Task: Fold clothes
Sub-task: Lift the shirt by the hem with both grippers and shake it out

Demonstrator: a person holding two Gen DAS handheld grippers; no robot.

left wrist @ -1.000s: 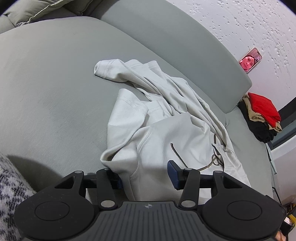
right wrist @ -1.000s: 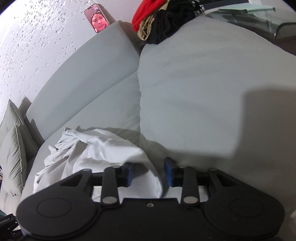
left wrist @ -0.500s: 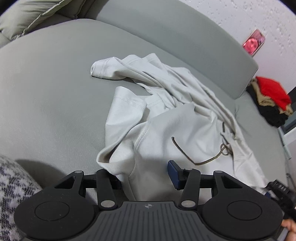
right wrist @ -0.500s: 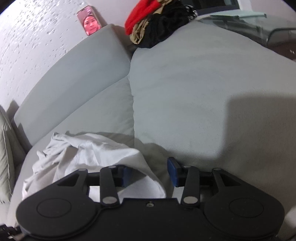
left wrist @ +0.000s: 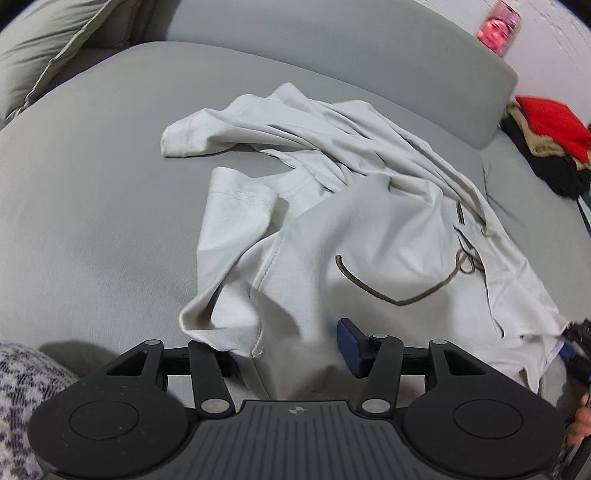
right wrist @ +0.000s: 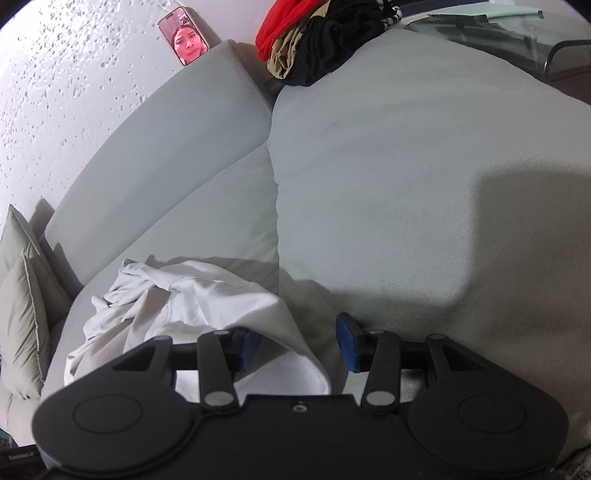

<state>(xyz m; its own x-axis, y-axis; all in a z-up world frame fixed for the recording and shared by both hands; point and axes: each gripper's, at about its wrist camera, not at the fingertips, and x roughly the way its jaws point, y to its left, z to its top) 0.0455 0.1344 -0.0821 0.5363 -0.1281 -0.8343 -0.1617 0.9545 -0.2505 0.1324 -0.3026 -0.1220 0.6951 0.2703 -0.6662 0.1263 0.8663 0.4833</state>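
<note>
A crumpled pale grey T-shirt (left wrist: pixel 332 206) lies on the grey sofa seat (left wrist: pixel 92 192); a dark line print shows on its front. My left gripper (left wrist: pixel 291 354) is open, with the shirt's near hem lying between its fingers. My right gripper (right wrist: pixel 295 347) is open too, with a corner of the same shirt (right wrist: pixel 192 295) between its fingers. The right gripper also shows at the right edge of the left wrist view (left wrist: pixel 576 343), at the shirt's other corner.
A pile of red, tan and black clothes (right wrist: pixel 317 44) sits at the sofa's far end. A phone (right wrist: pixel 183 35) leans against the speckled wall above the backrest (right wrist: pixel 166 140). Grey cushions (right wrist: pixel 22 314) lie at the left. A patterned fabric (left wrist: pixel 18 398) is at lower left.
The left gripper has drawn back and tilted up, so more of the shirt and backrest show. The right gripper has swung slightly. Both jaws stay open around the hem.
</note>
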